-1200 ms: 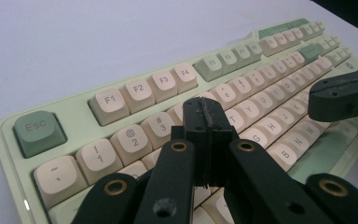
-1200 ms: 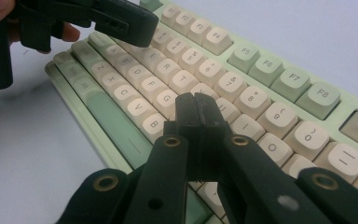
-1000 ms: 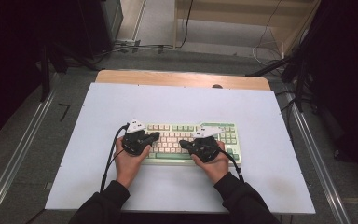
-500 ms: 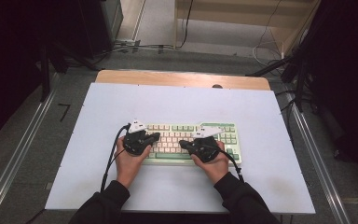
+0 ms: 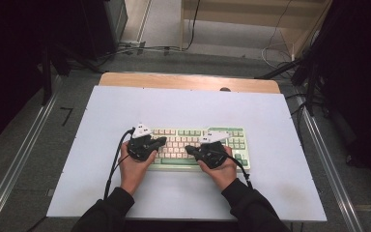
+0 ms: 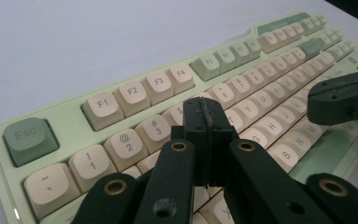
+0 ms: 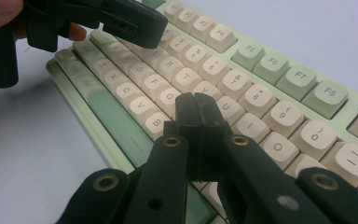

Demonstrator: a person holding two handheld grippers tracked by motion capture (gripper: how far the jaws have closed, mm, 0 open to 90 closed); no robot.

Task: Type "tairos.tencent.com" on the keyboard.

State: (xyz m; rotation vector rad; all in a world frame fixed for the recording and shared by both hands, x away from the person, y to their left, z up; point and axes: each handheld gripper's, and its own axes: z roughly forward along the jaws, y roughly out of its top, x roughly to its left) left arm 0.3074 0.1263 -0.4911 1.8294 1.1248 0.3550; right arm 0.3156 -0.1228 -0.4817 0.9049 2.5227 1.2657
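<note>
I hold my left gripper (image 6: 204, 122) and my right gripper (image 7: 196, 119) low over the pale green keyboard with cream keycaps (image 5: 222, 133), which lies flat near the front middle of the white table top (image 5: 183, 106). Both pairs of black jaws are pressed together with nothing between them, their tips aimed at the letter rows. I see my left tips near the E and R keys, my right tips around G and H. My worry is pressing two keys at once, since each closed tip looks nearly as broad as a keycap. The two grippers point toward each other, so they could knock together over the middle keys
</note>
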